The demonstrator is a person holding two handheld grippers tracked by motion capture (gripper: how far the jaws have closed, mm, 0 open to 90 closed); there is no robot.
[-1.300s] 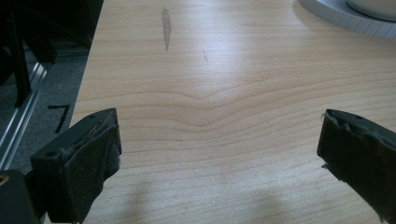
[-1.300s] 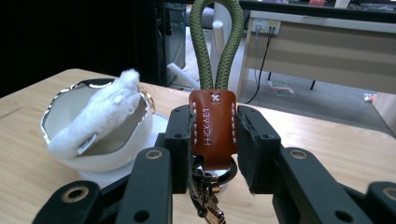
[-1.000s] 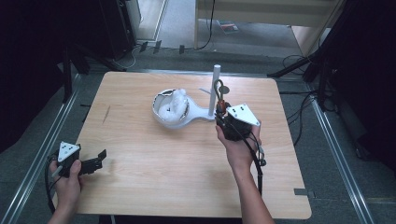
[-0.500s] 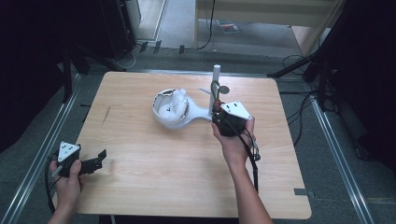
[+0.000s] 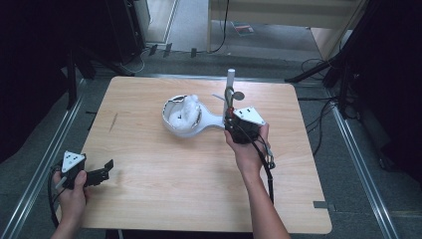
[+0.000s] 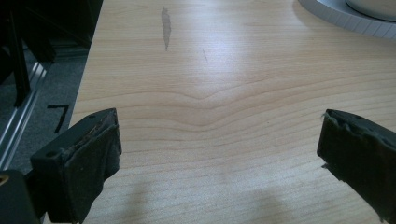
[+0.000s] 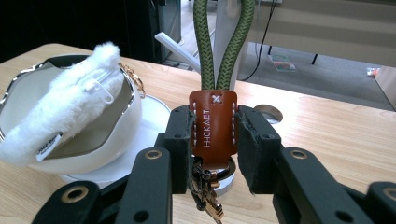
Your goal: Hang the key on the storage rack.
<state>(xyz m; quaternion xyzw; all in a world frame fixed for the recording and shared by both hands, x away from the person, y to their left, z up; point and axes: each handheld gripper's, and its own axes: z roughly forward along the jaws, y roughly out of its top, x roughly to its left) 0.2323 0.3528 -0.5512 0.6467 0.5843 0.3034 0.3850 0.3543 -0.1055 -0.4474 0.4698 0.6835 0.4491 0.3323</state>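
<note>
Right tool [image 7: 212, 140] clamped on the brown leather tab [image 7: 213, 126] of a green cord keychain [image 7: 224, 42], beside the white bowl [image 5: 181, 119] with a fluffy pouch [image 7: 65, 112] near mid-table [image 5: 164, 184]; left tool [image 6: 219, 154] wide open, holding nothing, at the table's near left edge

Even overhead light brightens the wooden table [image 5: 199, 199] while its surroundings sink into darkness; soft shadows and mild glare show, and close jaws blur slightly.

The surface [image 5: 149, 199] lies bare along its near edge and left side. Toward the far edge, the white bowl [image 5: 181, 117] and the upright post [image 5: 230, 82] block passage.
</note>
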